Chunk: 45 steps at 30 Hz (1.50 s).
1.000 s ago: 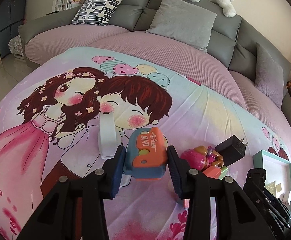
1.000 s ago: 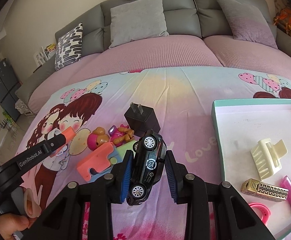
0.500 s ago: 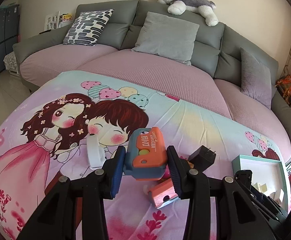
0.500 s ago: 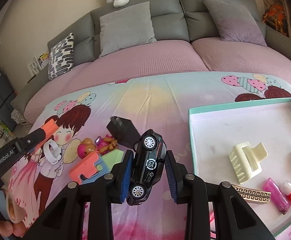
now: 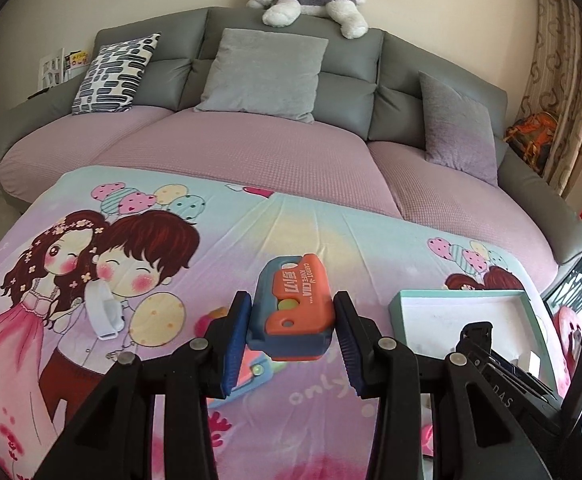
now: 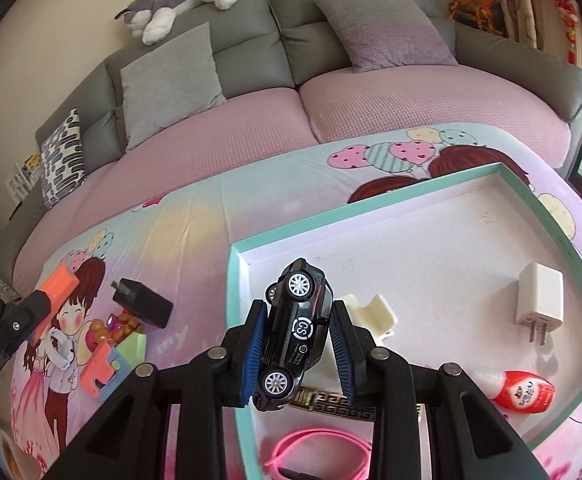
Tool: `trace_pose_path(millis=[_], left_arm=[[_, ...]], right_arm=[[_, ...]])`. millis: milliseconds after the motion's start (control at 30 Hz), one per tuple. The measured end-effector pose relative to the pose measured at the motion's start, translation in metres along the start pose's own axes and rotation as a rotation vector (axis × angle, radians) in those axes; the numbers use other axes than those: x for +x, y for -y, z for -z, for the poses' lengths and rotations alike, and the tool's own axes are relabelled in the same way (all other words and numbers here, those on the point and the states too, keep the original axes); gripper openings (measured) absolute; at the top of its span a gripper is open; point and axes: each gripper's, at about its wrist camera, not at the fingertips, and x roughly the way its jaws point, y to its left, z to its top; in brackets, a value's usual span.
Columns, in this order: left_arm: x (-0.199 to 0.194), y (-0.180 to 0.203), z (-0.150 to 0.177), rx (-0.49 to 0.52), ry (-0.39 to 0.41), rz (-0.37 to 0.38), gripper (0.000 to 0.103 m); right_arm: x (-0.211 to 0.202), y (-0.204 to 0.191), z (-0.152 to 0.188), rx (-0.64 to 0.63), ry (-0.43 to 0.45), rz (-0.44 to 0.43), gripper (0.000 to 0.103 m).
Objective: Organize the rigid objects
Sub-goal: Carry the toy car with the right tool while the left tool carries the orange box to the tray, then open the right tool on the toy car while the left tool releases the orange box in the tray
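My left gripper [image 5: 291, 344] is shut on an orange and blue carrot-knife toy [image 5: 293, 312], held above the cartoon blanket left of the teal tray [image 5: 463, 294]. My right gripper [image 6: 295, 354] is shut on a black toy car [image 6: 297, 332], held nose up over the tray's [image 6: 375, 200] left part. In the tray lie a cream hair clip [image 6: 373, 314], a white charger [image 6: 539, 300], a red glue bottle [image 6: 523, 392], a gold patterned lighter [image 6: 333, 398] and a pink band [image 6: 315, 446].
On the blanket left of the tray lie a black charger [image 6: 143, 298], a small pile of pink and orange toys [image 6: 111, 344] and a white strap [image 5: 105, 314]. A grey sofa with cushions [image 5: 263, 70] and a plush dog [image 5: 303, 0] stands behind.
Both grippers have moved right with their loads. The right gripper with the car is now over the tray; the left has risen and neared the tray's left edge.
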Motion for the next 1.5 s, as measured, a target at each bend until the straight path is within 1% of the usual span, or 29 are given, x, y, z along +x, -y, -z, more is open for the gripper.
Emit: trace_pose_path(millis=[267, 433, 600, 700, 900, 1100, 1200, 1333, 1500], left_arm=[[0.015, 0.055, 0.008, 0.107, -0.048, 0.063, 0.044], [0.024, 0.09, 0.013, 0.183, -0.081, 0.12, 0.044], [0.039, 0.12, 0.018, 0.257, -0.124, 0.132, 0.044], [0.052, 0.134, 0.02, 0.279, -0.15, 0.134, 0.044], [0.067, 0.144, 0.029, 0.283, -0.177, 0.13, 0.044], [0.07, 0.149, 0.04, 0.3, -0.17, 0.118, 0.044], [0.075, 0.148, 0.045, 0.293, -0.184, 0.108, 0.044], [0.076, 0.147, 0.047, 0.296, -0.184, 0.103, 0.044], [0.074, 0.144, 0.048, 0.286, -0.191, 0.098, 0.044]], right_arm=[[-0.004, 0.038, -0.009, 0.054, 0.0, 0.054, 0.034], [-0.005, 0.058, -0.012, 0.097, 0.0, 0.081, 0.034], [-0.003, 0.076, -0.011, 0.141, -0.014, 0.102, 0.034], [0.0, 0.083, -0.011, 0.153, -0.025, 0.108, 0.034], [0.002, 0.092, -0.012, 0.16, -0.031, 0.124, 0.034], [0.001, 0.1, -0.01, 0.163, -0.037, 0.141, 0.034], [0.003, 0.103, -0.009, 0.168, -0.047, 0.145, 0.034], [0.006, 0.103, -0.008, 0.161, -0.056, 0.144, 0.034], [0.005, 0.103, -0.009, 0.158, -0.052, 0.144, 0.034]])
